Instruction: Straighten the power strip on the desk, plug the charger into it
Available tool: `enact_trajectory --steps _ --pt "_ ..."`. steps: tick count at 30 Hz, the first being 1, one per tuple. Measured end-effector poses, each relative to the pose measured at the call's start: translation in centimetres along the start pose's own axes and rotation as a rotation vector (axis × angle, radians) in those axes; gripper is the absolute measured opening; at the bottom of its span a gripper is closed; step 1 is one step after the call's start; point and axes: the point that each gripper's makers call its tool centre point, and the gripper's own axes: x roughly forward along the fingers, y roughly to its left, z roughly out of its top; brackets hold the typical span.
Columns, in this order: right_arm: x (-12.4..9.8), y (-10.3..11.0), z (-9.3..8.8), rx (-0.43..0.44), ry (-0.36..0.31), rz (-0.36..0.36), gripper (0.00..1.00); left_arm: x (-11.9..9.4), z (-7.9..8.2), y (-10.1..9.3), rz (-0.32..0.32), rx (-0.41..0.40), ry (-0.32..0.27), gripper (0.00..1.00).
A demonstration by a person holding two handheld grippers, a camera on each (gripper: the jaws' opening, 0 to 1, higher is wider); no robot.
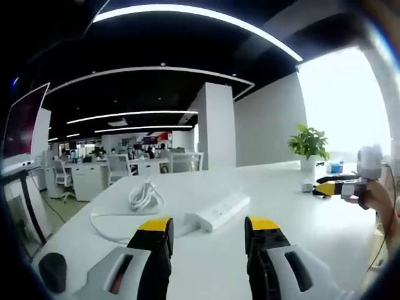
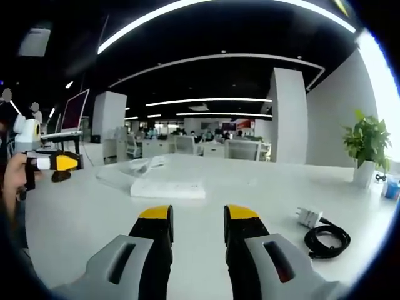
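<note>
A white power strip (image 1: pixel 222 210) lies at an angle on the white desk (image 1: pixel 294 200), its white cable looped and coiled (image 1: pixel 145 197) to its left. In the right gripper view the same strip (image 2: pixel 167 187) sits ahead of the jaws. A white charger plug (image 2: pixel 308 217) with a coiled black cable (image 2: pixel 325 239) rests to the right. My left gripper (image 1: pixel 209 228) is open, short of the strip. My right gripper (image 2: pixel 197 215) is open too, with nothing between the jaws. Each gripper shows in the other's view: the right one (image 1: pixel 331 187) and the left one (image 2: pixel 57 164).
A potted plant (image 1: pixel 308 145) stands at the desk's far edge near the bright window. A monitor (image 1: pixel 22 122) rises at the left and a black mouse (image 1: pixel 53 270) lies near the front left. Office desks and chairs fill the background.
</note>
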Motion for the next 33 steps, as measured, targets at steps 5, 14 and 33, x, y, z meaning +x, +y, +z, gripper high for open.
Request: enact_trajectory --steps 5,14,33 --pt "0.5 0.3 0.2 0.011 0.002 0.027 0.32 0.5 0.4 -0.1 -0.012 0.007 -0.002 0.46" --pt "1.6 0.2 0.4 0.003 0.014 0.057 0.31 1.9 0.5 0.2 -0.025 0.029 0.03 0.46" --pt "4.0 -0.2 1.0 -0.018 0.028 0.11 0.29 4.0 0.5 0.0 -0.061 0.085 0.061 0.44"
